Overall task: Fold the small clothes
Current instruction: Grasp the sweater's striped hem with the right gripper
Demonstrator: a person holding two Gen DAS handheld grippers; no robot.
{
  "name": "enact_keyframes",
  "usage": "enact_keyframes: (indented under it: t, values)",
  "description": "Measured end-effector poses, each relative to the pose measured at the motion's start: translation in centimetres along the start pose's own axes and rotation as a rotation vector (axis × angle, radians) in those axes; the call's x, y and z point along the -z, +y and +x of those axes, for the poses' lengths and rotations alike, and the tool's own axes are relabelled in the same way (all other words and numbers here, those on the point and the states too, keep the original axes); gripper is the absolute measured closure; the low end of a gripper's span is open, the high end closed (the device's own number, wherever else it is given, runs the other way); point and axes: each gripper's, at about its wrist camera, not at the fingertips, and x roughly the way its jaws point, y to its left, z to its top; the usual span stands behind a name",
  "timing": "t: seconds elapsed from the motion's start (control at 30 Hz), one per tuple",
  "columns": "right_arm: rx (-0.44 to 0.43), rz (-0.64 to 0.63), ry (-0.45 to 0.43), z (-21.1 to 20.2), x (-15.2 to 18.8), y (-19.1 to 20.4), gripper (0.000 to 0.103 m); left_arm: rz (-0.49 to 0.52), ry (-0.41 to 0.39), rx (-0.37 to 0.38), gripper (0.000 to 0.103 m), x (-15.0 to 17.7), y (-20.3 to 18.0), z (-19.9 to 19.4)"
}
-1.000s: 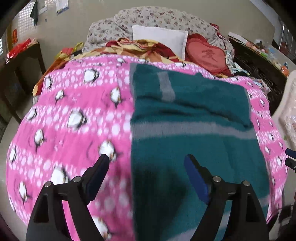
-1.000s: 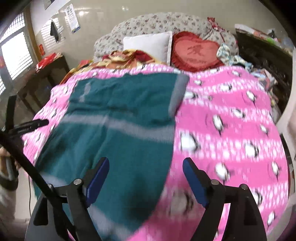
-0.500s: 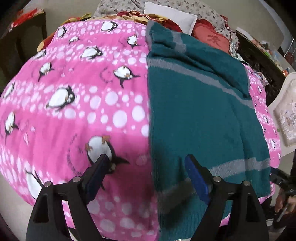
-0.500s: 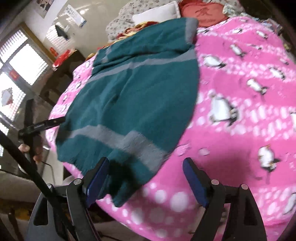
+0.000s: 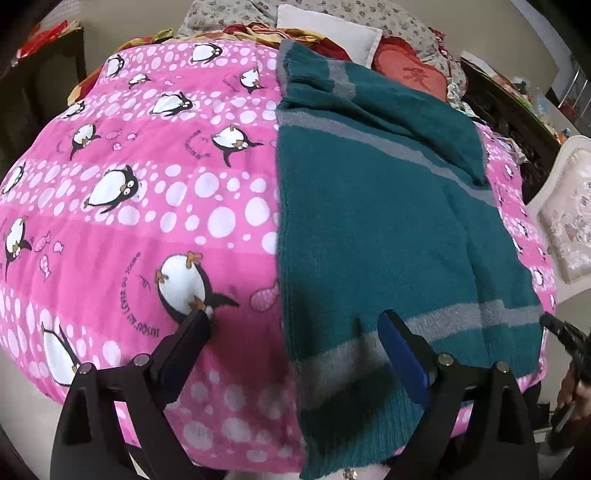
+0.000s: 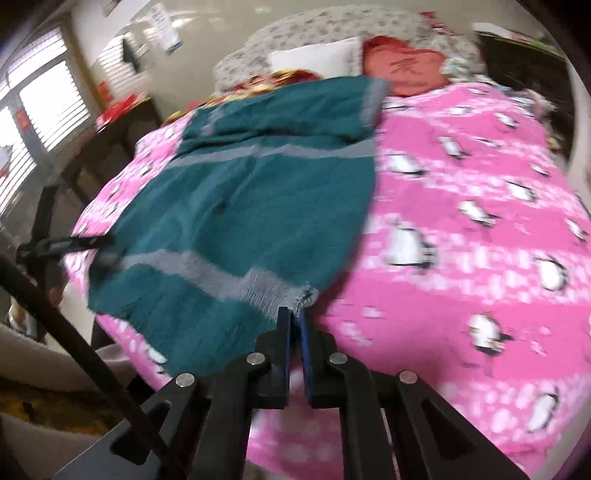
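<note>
A teal knit sweater (image 5: 388, 221) with grey stripes lies flat on a pink penguin blanket (image 5: 129, 221) on a bed, its hem hanging over the near edge. My left gripper (image 5: 295, 325) hovers at the hem's near left corner. Its jaws are opening, the sweater's left edge lies between them, and the pads do not press it. In the right wrist view my right gripper (image 6: 294, 314) is shut on the sweater (image 6: 251, 206) at its near right hem corner, where the knit bunches up. The left gripper (image 6: 66, 243) shows at that view's left edge.
A white pillow (image 5: 328, 33) and a red heart cushion (image 5: 410, 74) lie at the bed's head. A dark cabinet (image 5: 517, 122) and a cream chair (image 5: 569, 221) stand to the right. A dark table (image 6: 122, 122) and windows (image 6: 44, 110) are to the left.
Both grippers dropped toward the bed's near edge and the sweater's hem. The right gripper went from open to shut on the hem corner. The left gripper stayed open.
</note>
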Motion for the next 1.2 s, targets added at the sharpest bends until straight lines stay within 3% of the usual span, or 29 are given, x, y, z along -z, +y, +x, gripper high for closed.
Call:
enact_keyframes:
  t: [0.07,0.13,0.2,0.23,0.27,0.4,0.47,0.6,0.73,0.87,0.93,0.97,1.0,1.03,1.07,1.1,1.2]
  values:
    - [-0.062,0.048,0.02,0.1,0.3,-0.9,0.096,-0.008,0.004,0.004,0.011,0.1,0.1,0.0]
    - [-0.042,0.04,0.018,0.4,0.8,-0.5,0.094,-0.005,0.016,0.005,0.011,0.3,0.1,-0.1]
    - [-0.08,0.079,0.068,1.0,1.2,-0.8,0.077,0.01,0.024,0.008,0.011,0.7,0.0,-0.2]
    - [-0.101,0.1,0.084,1.1,1.5,-1.0,0.055,0.021,0.029,0.01,0.011,1.0,-0.1,-0.4]
    - [-0.118,0.111,0.088,1.1,1.8,-1.1,0.043,0.03,0.032,0.01,0.011,1.3,-0.2,-0.5]
    - [-0.15,0.072,0.086,1.1,2.6,-0.2,0.043,0.029,0.025,0.008,0.008,2.2,-0.3,-0.5]
    - [-0.178,0.05,0.092,1.7,2.7,0.5,0.055,0.032,0.026,0.004,0.007,2.5,-0.7,-0.5]
    - [-0.189,0.029,0.101,2.1,2.7,0.9,0.055,0.042,0.046,0.013,0.007,2.9,-0.7,-0.9]
    - [-0.227,0.064,0.091,2.5,2.5,0.4,0.055,-0.009,0.065,0.027,0.006,3.4,-0.3,-0.4]
    - [-0.238,0.053,0.076,2.6,2.4,0.6,0.055,0.052,0.122,0.034,0.005,4.1,-1.9,0.5]
    - [-0.247,0.041,0.072,2.6,2.4,0.6,0.057,0.083,0.122,0.003,0.005,4.5,-2.6,0.7]
    - [-0.253,0.032,0.069,2.6,2.4,0.6,0.067,0.105,0.122,-0.016,0.009,4.6,-3.0,0.8]
    - [-0.267,0.025,0.069,2.7,2.3,0.6,0.076,0.123,0.115,-0.034,0.029,4.7,-3.3,0.8]
    - [-0.298,0.03,0.075,2.9,2.3,0.5,0.092,0.141,0.113,-0.026,0.045,4.7,-3.6,0.5]
    - [-0.321,0.042,0.079,3.1,2.4,0.4,0.093,0.148,0.137,0.026,0.082,4.6,-3.7,0.3]
    - [-0.34,0.058,0.078,3.3,2.3,0.3,0.093,0.148,0.158,0.065,0.093,4.5,-3.7,0.2]
    - [-0.42,0.075,0.052,3.0,1.6,0.1,0.094,0.188,0.164,0.09,0.096,4.0,-4.3,-0.4]
